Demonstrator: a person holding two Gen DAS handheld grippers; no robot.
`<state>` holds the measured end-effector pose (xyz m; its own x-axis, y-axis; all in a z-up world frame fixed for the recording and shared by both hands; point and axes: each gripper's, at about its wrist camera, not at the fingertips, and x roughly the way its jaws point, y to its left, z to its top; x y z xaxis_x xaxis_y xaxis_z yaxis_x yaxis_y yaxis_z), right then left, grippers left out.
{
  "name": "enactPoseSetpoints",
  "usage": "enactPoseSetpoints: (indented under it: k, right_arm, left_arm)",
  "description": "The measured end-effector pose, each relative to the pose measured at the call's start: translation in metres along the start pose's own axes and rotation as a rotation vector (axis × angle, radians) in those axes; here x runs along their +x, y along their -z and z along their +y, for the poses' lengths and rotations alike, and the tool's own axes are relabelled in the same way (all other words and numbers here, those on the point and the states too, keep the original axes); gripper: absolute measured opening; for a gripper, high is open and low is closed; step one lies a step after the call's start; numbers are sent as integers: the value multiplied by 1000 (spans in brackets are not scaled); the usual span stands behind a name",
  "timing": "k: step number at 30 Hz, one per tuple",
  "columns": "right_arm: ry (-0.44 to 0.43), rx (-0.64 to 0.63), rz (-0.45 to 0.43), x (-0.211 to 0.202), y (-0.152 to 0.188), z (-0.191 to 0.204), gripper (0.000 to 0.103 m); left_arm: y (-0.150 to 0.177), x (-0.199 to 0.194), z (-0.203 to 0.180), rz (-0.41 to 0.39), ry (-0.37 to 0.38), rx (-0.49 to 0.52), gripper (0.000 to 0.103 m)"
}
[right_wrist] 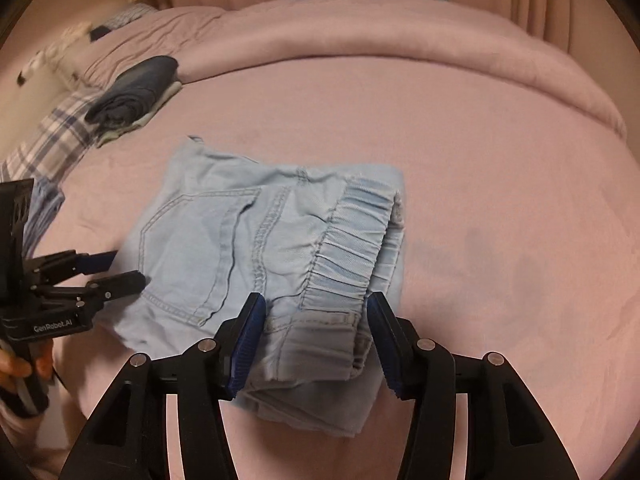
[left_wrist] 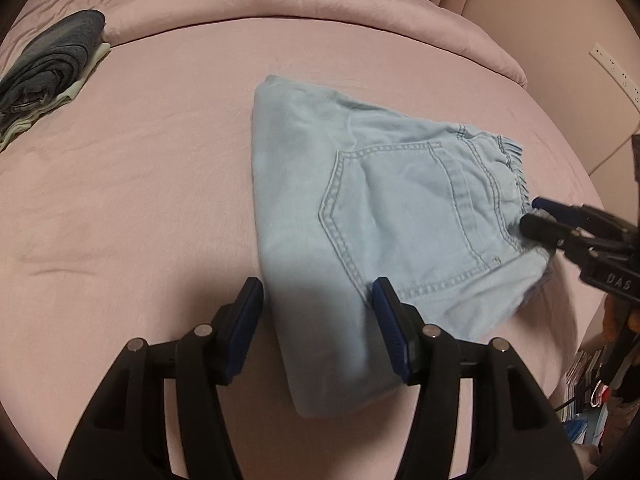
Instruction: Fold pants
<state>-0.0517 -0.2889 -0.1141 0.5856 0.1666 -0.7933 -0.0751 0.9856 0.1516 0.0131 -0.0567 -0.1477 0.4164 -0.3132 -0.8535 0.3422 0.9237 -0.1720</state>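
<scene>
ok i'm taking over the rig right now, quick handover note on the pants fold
Left gripper: open, nothing gripped, over the near folded edge of the pants.
Right gripper: open, astride the elastic waistband end, pads not pressing.
Pants: light blue, in a compact folded bundle on the pink bed, back pocket up.
Done: the folds look finished.
Left: probably tidy the edges, perhaps move it to the folded stack at the far left.

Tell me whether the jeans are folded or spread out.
Folded: the jeans lie as a compact layered bundle on the bed, waistband doubled over, stacked edges showing at the near side.
</scene>
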Motion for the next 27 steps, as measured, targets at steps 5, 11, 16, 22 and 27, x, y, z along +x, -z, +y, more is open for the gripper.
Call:
enactPoseSetpoints:
  k: [5, 11, 16, 22, 27]
  right_arm:
    - [-13, -15, -69, -19, -6, 11, 53]
    - [-153, -53, -77, -20, -1, 30, 53]
    - [-109, -86, 19, 11, 15, 37, 53]
    - [-162, -43, -12, -6, 13, 29, 53]
    - [-250, 153, -58, -14, 14, -9, 64]
  left_arm:
    - [11, -4, -3, 0, -13, 7, 59]
    - [15, -6, -8, -2, -32, 17, 59]
    - [18, -5, -8, -1, -38, 17, 62]
    - [15, -15, -6, -34, -33, 3, 62]
    - [9, -18, 7, -48, -2, -72, 74]
